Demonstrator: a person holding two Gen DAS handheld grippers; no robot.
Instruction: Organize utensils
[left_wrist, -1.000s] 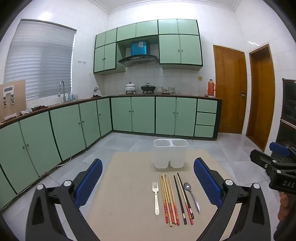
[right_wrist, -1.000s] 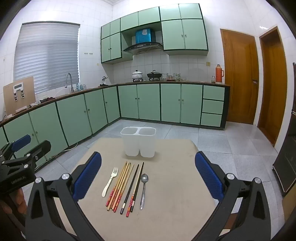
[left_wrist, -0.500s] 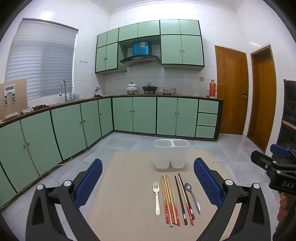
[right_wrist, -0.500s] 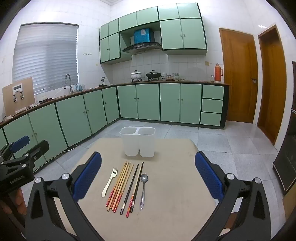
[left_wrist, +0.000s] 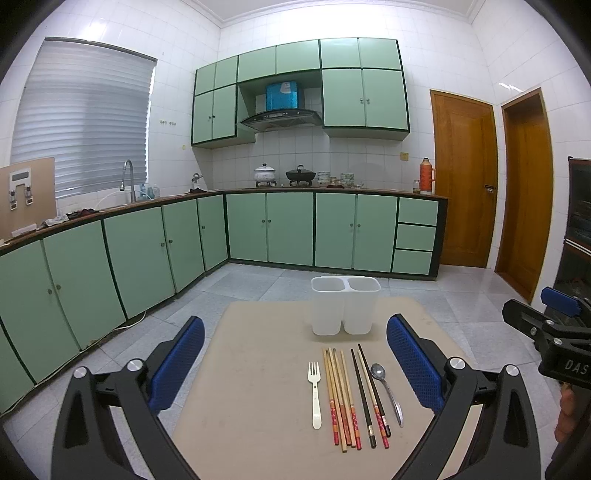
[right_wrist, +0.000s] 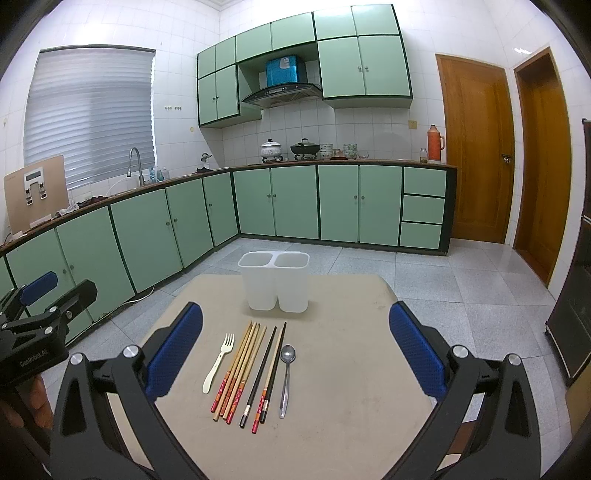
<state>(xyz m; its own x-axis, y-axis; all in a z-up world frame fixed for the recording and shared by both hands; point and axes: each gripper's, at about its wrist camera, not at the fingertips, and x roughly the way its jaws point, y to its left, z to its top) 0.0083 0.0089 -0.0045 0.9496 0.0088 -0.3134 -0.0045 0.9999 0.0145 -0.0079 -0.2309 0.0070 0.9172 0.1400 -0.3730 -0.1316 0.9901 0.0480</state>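
Nothing is gripped yet, so the risks all lie ahead. On the beige worktop (right_wrist: 332, 424) the white fork (right_wrist: 218, 363), the four light chopsticks (right_wrist: 240, 369), the dark chopsticks (right_wrist: 267, 373) and the metal spoon (right_wrist: 286, 373) lie flat in one tight row, neighbours nearly touching. Pinching one piece is likely to nudge or drag the one beside it, and thin sticks lying flat give wide pads little to bite on; a stick could roll or slip out on the lift. The white two-cell holder (right_wrist: 274, 280) stands upright at 12 o'clock from the row, just beyond the tips; it looks light, so a piece knocking its rim at an angle might tip or push it.

The right hand-held gripper (right_wrist: 295, 358) hovers above the near part of the worktop, level, aimed at 12 o'clock, its blue pads (right_wrist: 175, 350) spread wide with the whole row between them in its own view. The left hand-held gripper (left_wrist: 295, 365) is likewise spread wide and empty, held at about the same height, with the utensils toward its 1 o'clock side. Each shows at the edge of the other's camera, side by side and well apart
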